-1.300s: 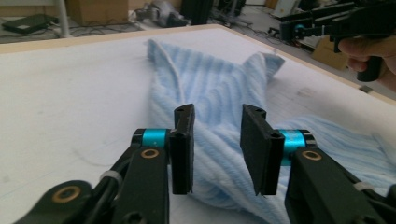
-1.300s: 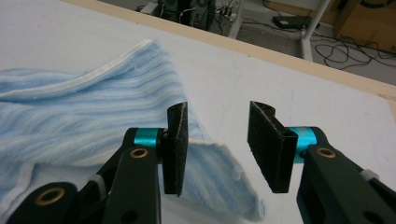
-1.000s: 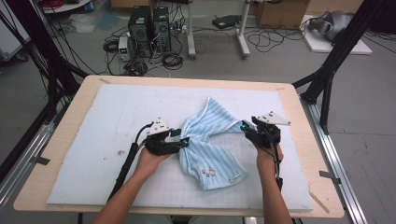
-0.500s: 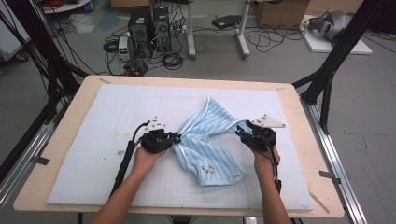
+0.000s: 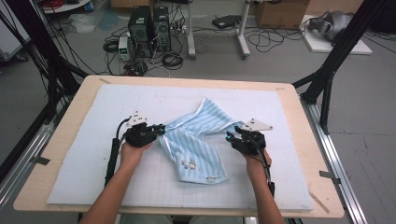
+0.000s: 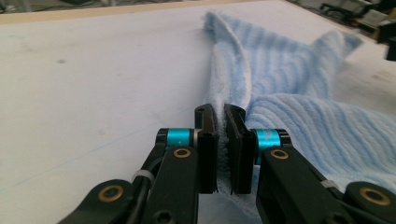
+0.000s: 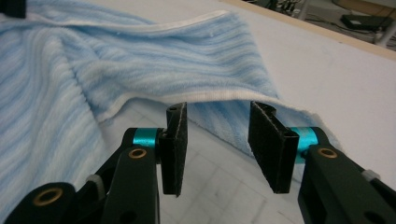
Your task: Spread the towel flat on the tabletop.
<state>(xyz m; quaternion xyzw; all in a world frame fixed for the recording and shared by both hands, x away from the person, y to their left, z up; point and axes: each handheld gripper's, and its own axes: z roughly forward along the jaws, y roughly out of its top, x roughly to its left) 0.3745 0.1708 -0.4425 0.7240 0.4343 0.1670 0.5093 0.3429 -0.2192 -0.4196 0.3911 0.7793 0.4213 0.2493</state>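
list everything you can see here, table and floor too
light blue striped fleece towel: 1, blue and white, crumpled mid-table between the grippers
pale blue grid mat: 1, covers the tabletop
light wooden table: 1, tan, under the mat
black computer towers: 2, on the floor behind the table
tangled black cables: many, floor behind
black frame posts: both sides of the table
left gripper: 1, black, jaws shut on the towel's edge
right gripper: 1, black, jaws open at the towel's hem
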